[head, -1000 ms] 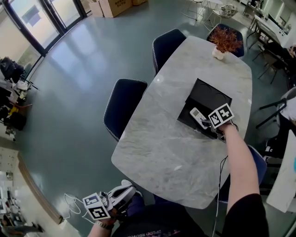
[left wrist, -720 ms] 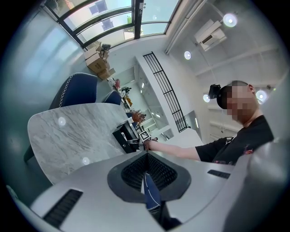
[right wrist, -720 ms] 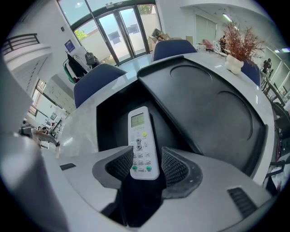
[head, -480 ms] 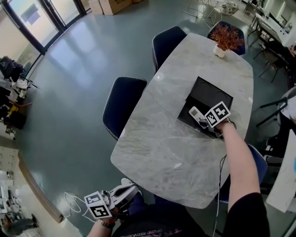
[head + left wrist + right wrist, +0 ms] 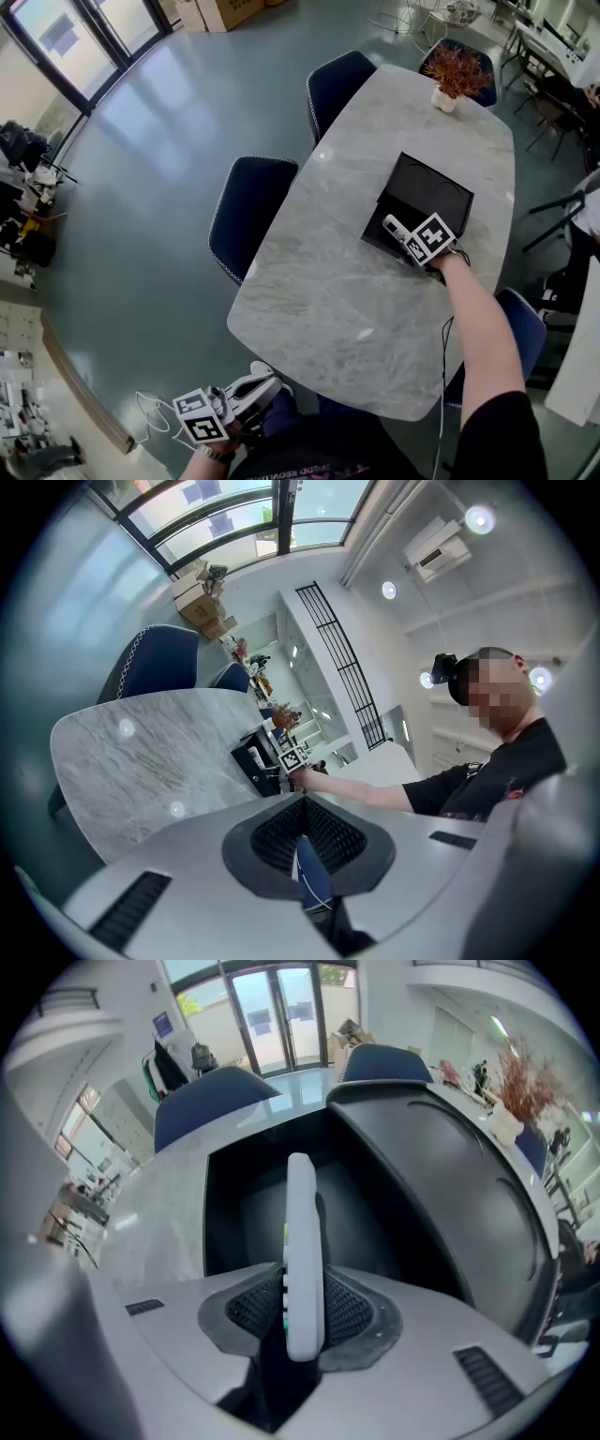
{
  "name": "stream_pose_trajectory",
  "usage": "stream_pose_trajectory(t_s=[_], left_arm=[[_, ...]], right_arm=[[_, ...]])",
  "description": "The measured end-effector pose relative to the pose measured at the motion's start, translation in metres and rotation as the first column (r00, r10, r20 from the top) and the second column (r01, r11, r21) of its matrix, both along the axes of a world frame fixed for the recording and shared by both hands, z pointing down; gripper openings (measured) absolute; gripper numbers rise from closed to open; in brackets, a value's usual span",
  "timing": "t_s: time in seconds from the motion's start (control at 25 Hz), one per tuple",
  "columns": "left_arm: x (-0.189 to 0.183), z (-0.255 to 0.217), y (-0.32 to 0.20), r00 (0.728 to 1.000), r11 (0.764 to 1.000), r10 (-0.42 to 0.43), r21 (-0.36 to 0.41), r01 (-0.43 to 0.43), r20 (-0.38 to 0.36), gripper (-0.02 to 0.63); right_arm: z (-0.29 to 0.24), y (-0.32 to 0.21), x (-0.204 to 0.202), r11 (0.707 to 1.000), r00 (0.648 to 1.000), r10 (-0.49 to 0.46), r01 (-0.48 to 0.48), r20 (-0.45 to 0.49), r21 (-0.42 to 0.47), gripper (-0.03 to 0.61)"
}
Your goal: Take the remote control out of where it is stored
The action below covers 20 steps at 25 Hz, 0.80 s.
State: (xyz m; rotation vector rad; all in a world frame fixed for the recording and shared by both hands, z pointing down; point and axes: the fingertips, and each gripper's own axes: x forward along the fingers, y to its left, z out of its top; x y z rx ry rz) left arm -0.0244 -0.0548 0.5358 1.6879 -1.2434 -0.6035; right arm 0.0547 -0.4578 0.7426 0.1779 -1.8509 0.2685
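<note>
The remote control (image 5: 302, 1251) is a slim white bar with rounded ends. The right gripper view shows it edge-on, with a row of small buttons down its left face, among them a yellowish one and a green one. In the head view it lies aslant over the near left part of an open black box (image 5: 441, 187), which sits on the right half of the grey marbled bench (image 5: 328, 281). I cannot tell whether its far end rests on the box floor.

The right tongs (image 5: 302, 1314) point steeply down into the box. Their jaws have just been closing, the near end of the remote control stands between them, and both ribbed pads lie against its sides. The far end of the remote control sticks out well beyond the jaws, toward the far wall of the box. The box's lid lies open to the right.

The left tongs (image 5: 267, 384) hang off the near edge of the bench, well apart from the box, roughly level, with the jaws drawn together and nothing gripped.

A reddish plant in a white pot (image 5: 457, 77) stands at the far end of the bench, and two dark blue chairs (image 5: 248, 211) are along its left side.
</note>
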Motion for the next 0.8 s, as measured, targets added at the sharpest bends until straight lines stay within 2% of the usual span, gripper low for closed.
stream_pose_trajectory(t_s=[0.08,0.44,0.8], left_arm=[[-0.002,-0.001,0.001,1.000,1.000,0.000,0.004,0.000,0.001,0.005],[-0.006,-0.003,0.005,1.000,1.000,-0.013,0.004,0.013,0.001,0.005],[-0.014,-0.009,0.009,1.000,1.000,0.023,0.019,-0.023,0.005,0.006]], right_arm=[[0.000,-0.001,-0.003,0.998,0.999,-0.029,0.031,-0.026,0.049,0.117],[-0.002,-0.006,-0.001,0.999,1.000,-0.012,0.013,-0.023,0.045,0.117],[-0.042,-0.010,0.004,0.994,0.990,0.087,-0.093,0.108,0.055,0.115]])
